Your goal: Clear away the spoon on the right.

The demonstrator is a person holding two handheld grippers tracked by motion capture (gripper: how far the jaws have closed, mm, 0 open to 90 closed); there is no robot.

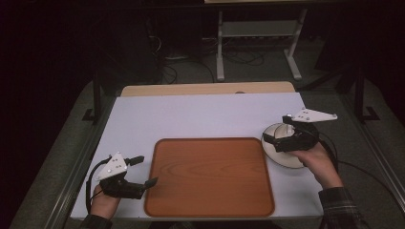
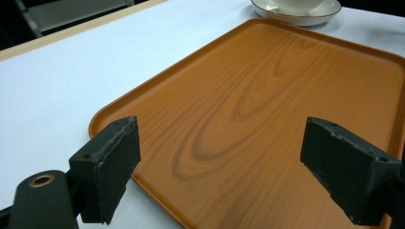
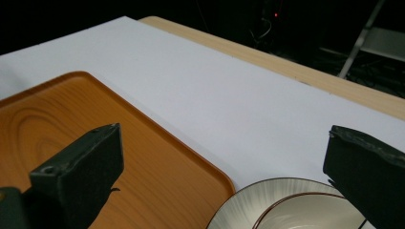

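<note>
A brown wood-grain tray [image 1: 210, 176] lies on the white table, empty. Just off its right edge stands a white cup [image 1: 282, 130] on a saucer [image 1: 286, 160]. My right gripper [image 1: 276, 130] hovers open over the cup and saucer; in the right gripper view the saucer rim [image 3: 267, 200] sits between the jaws and the tray corner [image 3: 157, 157] lies to the left. My left gripper [image 1: 144, 171] is open at the tray's left edge, low near the table. In the left gripper view its jaws frame the tray [image 2: 267, 119], with the saucer [image 2: 298, 16] far behind.
The white table top [image 1: 205, 114] has a wooden strip [image 1: 205, 89] along its far edge. Beyond it stand a metal desk frame [image 1: 258, 43] and cables on a dark floor. Black rails run along both table sides.
</note>
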